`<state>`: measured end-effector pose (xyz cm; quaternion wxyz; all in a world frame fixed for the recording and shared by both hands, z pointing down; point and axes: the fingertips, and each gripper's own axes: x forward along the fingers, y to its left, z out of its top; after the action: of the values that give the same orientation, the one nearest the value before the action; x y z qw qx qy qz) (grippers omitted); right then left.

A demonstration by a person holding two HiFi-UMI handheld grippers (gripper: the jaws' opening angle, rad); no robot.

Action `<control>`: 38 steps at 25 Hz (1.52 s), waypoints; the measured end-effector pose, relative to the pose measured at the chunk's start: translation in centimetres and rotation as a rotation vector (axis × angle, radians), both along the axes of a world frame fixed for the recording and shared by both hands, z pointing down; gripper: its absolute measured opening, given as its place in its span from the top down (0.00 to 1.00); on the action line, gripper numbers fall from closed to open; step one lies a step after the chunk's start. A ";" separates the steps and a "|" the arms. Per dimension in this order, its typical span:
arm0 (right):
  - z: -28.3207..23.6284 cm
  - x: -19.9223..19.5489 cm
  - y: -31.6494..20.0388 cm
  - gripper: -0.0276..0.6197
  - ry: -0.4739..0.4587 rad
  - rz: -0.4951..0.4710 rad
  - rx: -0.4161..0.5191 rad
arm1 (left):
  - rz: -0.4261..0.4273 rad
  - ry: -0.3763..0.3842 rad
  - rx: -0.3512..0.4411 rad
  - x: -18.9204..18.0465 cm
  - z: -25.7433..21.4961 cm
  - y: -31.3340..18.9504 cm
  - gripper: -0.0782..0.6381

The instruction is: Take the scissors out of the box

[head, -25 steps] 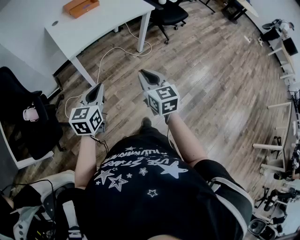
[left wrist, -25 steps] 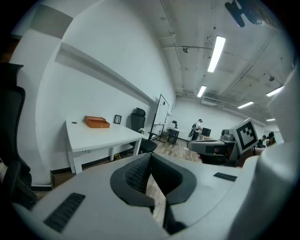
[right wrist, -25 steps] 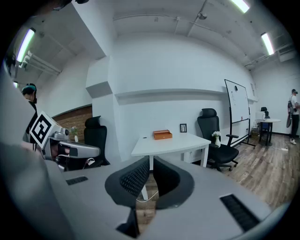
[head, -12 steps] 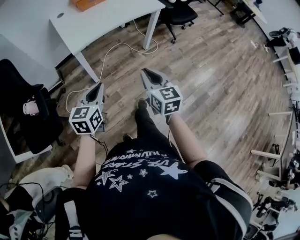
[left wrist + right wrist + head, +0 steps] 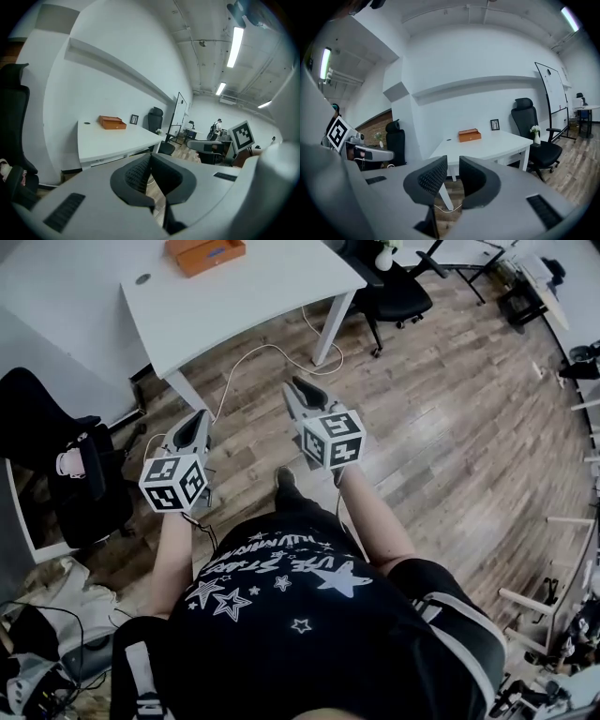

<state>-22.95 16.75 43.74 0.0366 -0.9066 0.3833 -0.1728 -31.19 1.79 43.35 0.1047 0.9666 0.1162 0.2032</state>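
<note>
Grey plastic shells and black ribbed pads make up both tools. The left gripper (image 5: 151, 160) has its jaws closed, the pads meeting at their tips with nothing between them. The right gripper (image 5: 453, 161) is closed too, with only a sliver of gap between its pads, and it holds nothing. In the head view the left gripper (image 5: 200, 416) and the right gripper (image 5: 296, 384) hover side by side above the wooden floor (image 5: 450, 427). Both point toward 12 o'clock, the right one reaching a little further up the picture. The person's black shirt (image 5: 281, 615) with white stars fills the 6 o'clock part of that view.

A white cable (image 5: 272, 346) loops over the floor just ahead of the jaws, at 12 o'clock from them. Beyond it, at 11 o'clock, stands a white tabletop (image 5: 253, 296), well apart from both grippers. The orange box (image 5: 204, 253) rests on that tabletop toward its far edge. In the left gripper view the box (image 5: 112, 123) sits at 11 o'clock above the jaws, and in the right gripper view the box (image 5: 469, 135) lies at 12 o'clock. Whether its lid is on cannot be told, and the scissors cannot be made out in any view. A small framed picture (image 5: 494, 124) stands near the box, at 3 o'clock from it. A black office chair (image 5: 398, 296) is at 3 o'clock of the tabletop, and another black chair (image 5: 37, 427) is at 9 o'clock from the left gripper.
</note>
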 end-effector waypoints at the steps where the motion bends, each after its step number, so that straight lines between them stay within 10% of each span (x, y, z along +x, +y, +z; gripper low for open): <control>1: -0.1 1.6 0.0 0.86 0.002 -0.009 0.000 | -0.011 0.003 0.000 1.4 -0.1 0.0 0.87; 14: 1.0 16.2 1.9 0.66 -0.030 -0.111 -0.013 | -0.146 0.010 -0.002 13.8 -0.5 1.2 0.87; 38: 4.7 28.8 -3.4 0.60 -0.143 -0.105 0.007 | -0.242 -0.045 -0.072 26.1 3.0 -7.7 0.87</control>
<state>5.90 13.32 48.45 0.0580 -0.8705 0.4275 -0.2371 -5.09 -5.94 46.39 0.1656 0.9644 0.0034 0.2062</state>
